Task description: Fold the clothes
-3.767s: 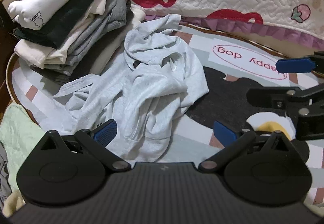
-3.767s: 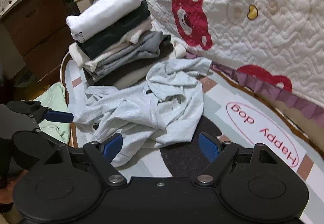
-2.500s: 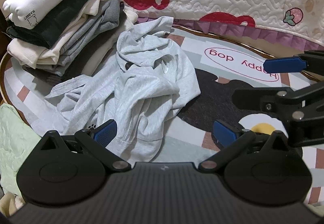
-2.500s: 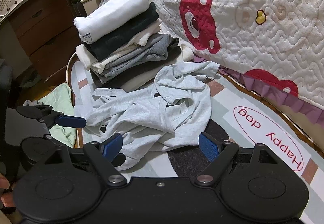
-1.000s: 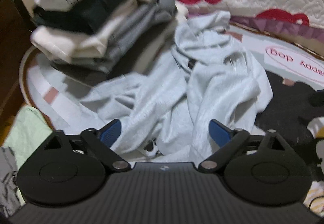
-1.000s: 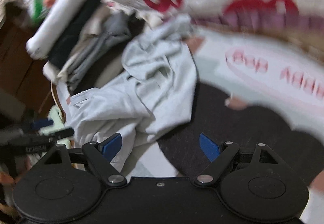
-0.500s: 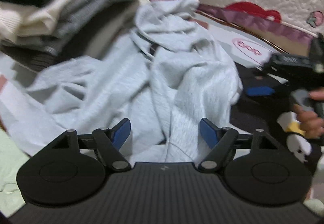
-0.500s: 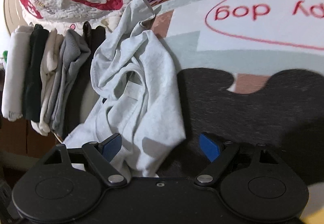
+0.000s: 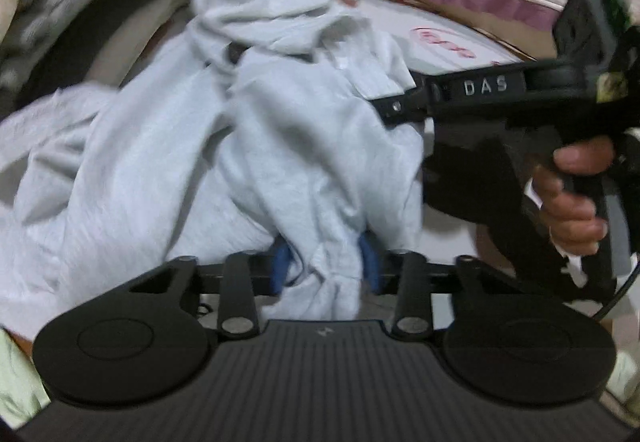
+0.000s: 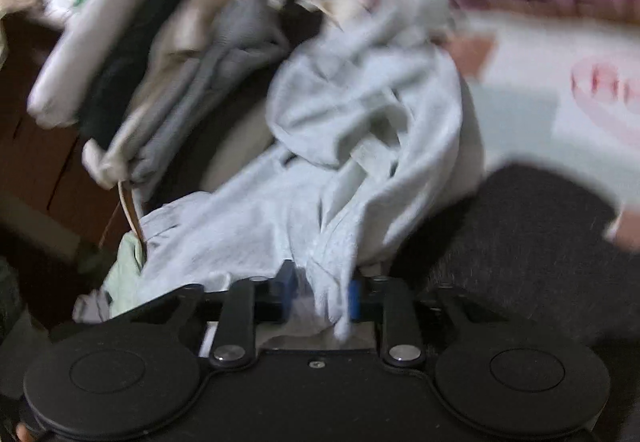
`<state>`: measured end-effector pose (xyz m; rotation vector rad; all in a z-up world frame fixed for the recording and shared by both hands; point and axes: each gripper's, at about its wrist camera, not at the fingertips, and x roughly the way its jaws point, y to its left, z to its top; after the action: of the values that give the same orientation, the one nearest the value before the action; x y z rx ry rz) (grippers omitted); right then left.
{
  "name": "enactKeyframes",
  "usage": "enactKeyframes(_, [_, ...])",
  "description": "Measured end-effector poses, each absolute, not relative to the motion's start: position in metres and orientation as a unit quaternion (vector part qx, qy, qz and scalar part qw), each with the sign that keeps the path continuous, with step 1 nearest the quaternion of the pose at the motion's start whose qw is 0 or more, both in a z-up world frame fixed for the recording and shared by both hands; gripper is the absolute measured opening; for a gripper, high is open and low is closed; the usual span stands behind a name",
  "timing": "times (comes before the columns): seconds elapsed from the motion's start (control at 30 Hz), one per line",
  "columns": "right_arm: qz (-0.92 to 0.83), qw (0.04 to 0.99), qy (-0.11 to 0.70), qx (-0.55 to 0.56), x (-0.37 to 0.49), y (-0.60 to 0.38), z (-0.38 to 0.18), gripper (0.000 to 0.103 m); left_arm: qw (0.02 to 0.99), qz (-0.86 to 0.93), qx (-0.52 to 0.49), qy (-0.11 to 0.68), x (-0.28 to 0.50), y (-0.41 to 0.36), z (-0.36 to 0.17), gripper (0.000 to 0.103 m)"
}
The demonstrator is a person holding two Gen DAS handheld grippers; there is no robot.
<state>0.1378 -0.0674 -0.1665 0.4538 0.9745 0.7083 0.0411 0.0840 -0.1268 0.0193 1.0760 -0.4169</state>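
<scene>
**Both grippers pinch the crumpled hoodie**

The pale grey hoodie lies rumpled on the rug, right of a folded stack. Left gripper and right gripper each close on near-edge folds. Soft and limp; I'd grip hem corners.

Motion blur smears the stack of folded clothes and the rug's red lettering past reading.
</scene>
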Motion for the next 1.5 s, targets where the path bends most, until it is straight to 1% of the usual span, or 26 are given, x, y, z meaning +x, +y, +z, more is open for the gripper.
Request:
enactKeyframes(0.07, [0.338, 0.815, 0.424, 0.204, 0.127, -0.081, -0.136, 0.02, 0.838, -0.234, 0.017, 0.493, 0.034, 0.074, -0.113, 0.027])
enactKeyframes(0.13, [0.328, 0.834, 0.399, 0.196, 0.113, -0.099, -0.106, 0.019, 0.829, -0.285, 0.009, 0.48, 0.027, 0.062, -0.097, 0.023])
enactKeyframes(0.23, [0.289, 0.869, 0.362, 0.174, 0.089, -0.137, -0.055, 0.018, 0.806, -0.383, -0.001, 0.452, 0.015, 0.033, -0.07, 0.022])
enactKeyframes(0.3, [0.221, 0.898, 0.358, 0.126, 0.077, -0.164, -0.031, 0.018, 0.785, -0.438, -0.016, 0.439, 0.01, 0.006, -0.061, 0.022])
enactKeyframes(0.33, [0.186, 0.91, 0.356, 0.1, 0.071, -0.178, -0.02, 0.024, 0.773, -0.46, -0.025, 0.436, 0.011, -0.011, -0.06, 0.022])
enactKeyframes(0.37, [0.129, 0.924, 0.355, 0.056, 0.066, -0.189, -0.018, 0.033, 0.769, -0.467, -0.029, 0.436, 0.011, -0.026, -0.06, 0.022])
enactKeyframes(0.4, [0.069, 0.933, 0.352, 0.01, 0.062, -0.2, -0.017, 0.036, 0.767, -0.468, -0.032, 0.438, 0.011, -0.041, -0.06, 0.022])
enactKeyframes(0.47, [0.011, 0.936, 0.351, -0.005, 0.047, -0.231, -0.018, 0.036, 0.781, -0.457, -0.014, 0.426, 0.01, -0.068, -0.053, 0.024])
enactKeyframes(0.5, [-0.005, 0.937, 0.35, 0.015, 0.035, -0.246, -0.018, 0.036, 0.792, -0.445, -0.002, 0.417, 0.007, -0.075, -0.049, 0.028])
enactKeyframes(0.53, [-0.021, 0.936, 0.348, 0.039, 0.023, -0.262, -0.018, 0.037, 0.808, -0.428, 0.018, 0.405, 0.002, -0.078, -0.045, 0.038])
enactKeyframes(0.57, [-0.029, 0.935, 0.349, 0.06, 0.008, -0.271, -0.019, 0.038, 0.821, -0.41, 0.033, 0.395, -0.001, -0.076, -0.043, 0.047])
enactKeyframes(0.6, [-0.037, 0.932, 0.35, 0.081, -0.007, -0.281, -0.02, 0.04, 0.834, -0.393, 0.04, 0.386, -0.002, -0.068, -0.043, 0.061])
enactKeyframes(0.63, [-0.039, 0.932, 0.348, 0.093, -0.023, -0.284, -0.025, 0.045, 0.845, -0.38, 0.039, 0.376, 0.003, -0.058, -0.045, 0.068])
enactKeyframes(0.67, [-0.041, 0.931, 0.346, 0.104, -0.039, -0.287, -0.031, 0.052, 0.853, -0.371, 0.037, 0.367, 0.008, -0.045, -0.048, 0.071])
enactKeyframes(0.7, [-0.043, 0.929, 0.351, 0.106, -0.051, -0.286, -0.04, 0.055, 0.858, -0.362, 0.039, 0.361, 0.011, -0.033, -0.049, 0.074])
enactKeyframes(0.8, [-0.045, 0.919, 0.373, 0.116, -0.084, -0.287, -0.069, 0.057, 0.867, -0.306, 0.072, 0.386, 0.023, 0.01, -0.065, 0.074])
enactKeyframes(0.87, [-0.048, 0.911, 0.389, 0.126, -0.094, -0.286, -0.085, 0.059, 0.867, -0.279, 0.069, 0.407, 0.029, 0.04, -0.077, 0.074])
enactKeyframes(1.0, [-0.041, 0.898, 0.415, 0.141, -0.103, -0.278, -0.112, 0.059, 0.862, -0.239, 0.047, 0.445, 0.037, 0.093, -0.093, 0.063])
enactKeyframes(1.07, [-0.03, 0.892, 0.426, 0.147, -0.104, -0.27, -0.123, 0.06, 0.861, -0.232, 0.043, 0.45, 0.037, 0.107, -0.1, 0.063])
enactKeyframes(1.17, [-0.014, 0.883, 0.442, 0.156, -0.104, -0.259, -0.138, 0.063, 0.861, -0.241, 0.044, 0.447, 0.039, 0.11, -0.109, 0.063])
enactKeyframes(1.23, [-0.011, 0.886, 0.452, 0.101, -0.101, -0.243, -0.145, 0.066, 0.86, -0.245, 0.038, 0.445, 0.046, 0.106, -0.117, 0.063])
enactKeyframes(1.33, [-0.003, 0.885, 0.462, 0.053, -0.096, -0.23, -0.157, 0.069, 0.858, -0.252, 0.03, 0.447, 0.056, 0.1, -0.132, 0.065])
enactKeyframes(1.43, [-0.002, 0.884, 0.467, 0.015, -0.089, -0.228, -0.17, 0.071, 0.864, -0.242, 0.062, 0.437, 0.062, 0.09, -0.142, 0.067])
enactKeyframes(1.47, [-0.004, 0.887, 0.462, 0.018, -0.088, -0.231, -0.172, 0.071, 0.866, -0.238, 0.074, 0.434, 0.065, 0.088, -0.145, 0.067])
enactKeyframes(1.5, [-0.006, 0.889, 0.457, 0.024, -0.087, -0.235, -0.173, 0.074, 0.867, -0.234, 0.085, 0.431, 0.068, 0.085, -0.149, 0.07])
